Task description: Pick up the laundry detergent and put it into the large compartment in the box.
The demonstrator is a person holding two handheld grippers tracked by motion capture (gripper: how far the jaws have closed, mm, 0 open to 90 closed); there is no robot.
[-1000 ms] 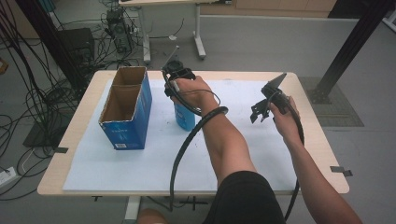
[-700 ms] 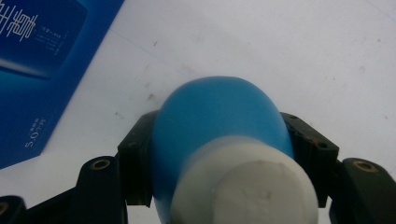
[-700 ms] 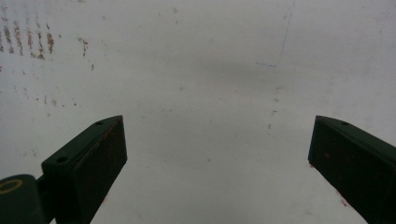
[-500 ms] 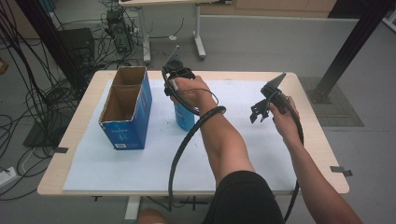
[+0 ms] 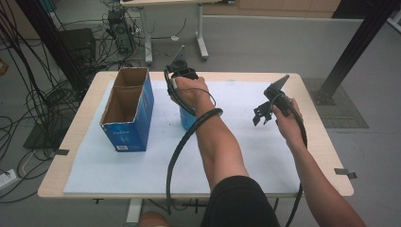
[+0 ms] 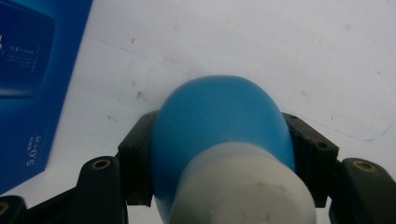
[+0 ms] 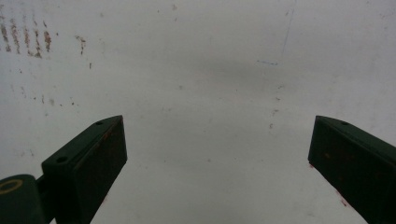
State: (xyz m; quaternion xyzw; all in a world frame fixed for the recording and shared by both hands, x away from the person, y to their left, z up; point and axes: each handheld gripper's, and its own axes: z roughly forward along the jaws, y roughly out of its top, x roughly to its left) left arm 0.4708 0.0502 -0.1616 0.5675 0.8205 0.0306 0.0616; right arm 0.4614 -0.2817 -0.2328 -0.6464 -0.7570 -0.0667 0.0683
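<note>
The left gripper (image 6: 219, 154) is clamping a blue bottle (image 6: 219, 116) with a white cap, its jaws pressing on the body from both sides; in the left gripper view the bottle is bulging between the two black pads. In the high view the left hand (image 5: 189, 90) is covering most of the bottle (image 5: 186, 119), which is standing near the middle of the counter (image 5: 85, 179), on the white mat, at about three o'clock from the open blue cardboard box (image 5: 127, 111) and apart from it.

Compared with the frames from a second ago, almost nothing is shifting: the left hand is sitting over the bottle in the same spot, and the bottle is standing in the same place beside the box. The grip is looking settled rather than still tightening, so I judge the grasp as finished and the lift as the step now due. The box, open at the top and lying at nine o'clock from the bottle, is probably where the bottle is going.

The right gripper (image 5: 263, 113) is hovering at about three o'clock from the bottle, well apart from it. Its jaws are standing wide apart with nothing between them, only bare mat beneath in the right gripper view.
</note>
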